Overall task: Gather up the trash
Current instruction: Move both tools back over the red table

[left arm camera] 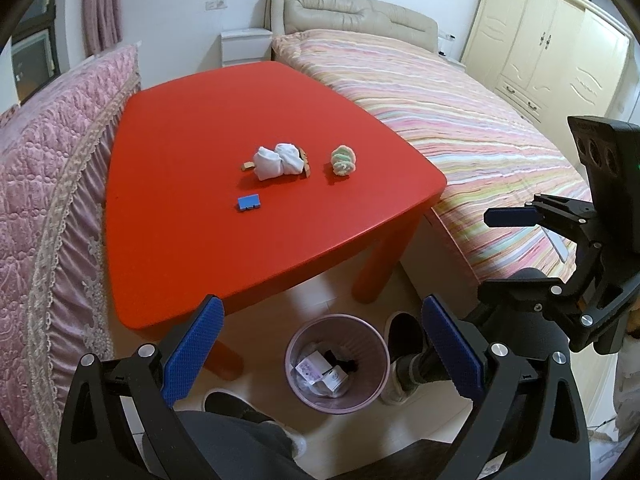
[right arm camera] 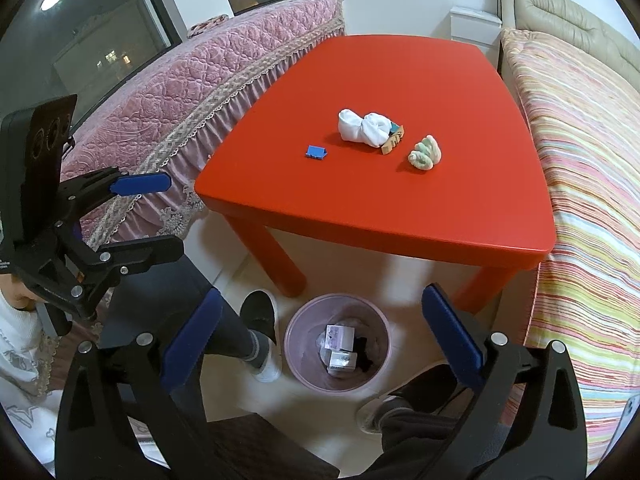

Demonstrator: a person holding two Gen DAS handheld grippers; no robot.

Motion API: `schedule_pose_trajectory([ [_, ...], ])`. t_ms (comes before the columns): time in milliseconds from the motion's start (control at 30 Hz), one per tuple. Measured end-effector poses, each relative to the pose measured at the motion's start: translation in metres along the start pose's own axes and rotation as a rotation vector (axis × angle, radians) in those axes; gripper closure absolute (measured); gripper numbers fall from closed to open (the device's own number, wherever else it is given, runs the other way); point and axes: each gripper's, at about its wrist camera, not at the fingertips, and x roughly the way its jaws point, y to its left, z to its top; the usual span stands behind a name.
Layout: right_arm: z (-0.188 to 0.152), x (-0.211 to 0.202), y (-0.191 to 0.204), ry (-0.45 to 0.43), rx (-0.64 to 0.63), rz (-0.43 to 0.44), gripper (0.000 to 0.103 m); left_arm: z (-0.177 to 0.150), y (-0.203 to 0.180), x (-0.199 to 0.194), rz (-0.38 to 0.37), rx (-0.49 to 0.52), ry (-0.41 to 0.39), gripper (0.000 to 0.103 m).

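So the bin (left arm camera: 337, 364) is sitting on the floor just in front of the red table (left arm camera: 192, 184), and it's already holding a couple of small boxes plus some dark bits, so I'd guess the job is partly done. What's left is lying on the table behind the bin: a white wad (left arm camera: 278, 161) resting against a wooden piece (left arm camera: 306, 164), a pastel wad (left arm camera: 343, 160) just right of that, and a small blue clip (left arm camera: 248, 202) nearer the bin. Both grippers are hanging above the bin, empty: the left gripper (left arm camera: 320, 352) is spreading its fingers wide, and the right gripper (right arm camera: 320, 344) is doing the same. Nothing is being grabbed yet.
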Motion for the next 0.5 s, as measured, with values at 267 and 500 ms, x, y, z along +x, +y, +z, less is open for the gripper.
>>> schedule_pose_trajectory([
  [267,0.01,0.0,-0.006,-0.007,0.002,-0.002,0.005,0.007,0.009,0.0,0.01,-0.015,0.001,0.008],
  [500,0.031,-0.001,-0.017,-0.024,-0.008,-0.014,0.005,0.024,0.023,0.004,0.026,-0.037,-0.003,0.008],
])
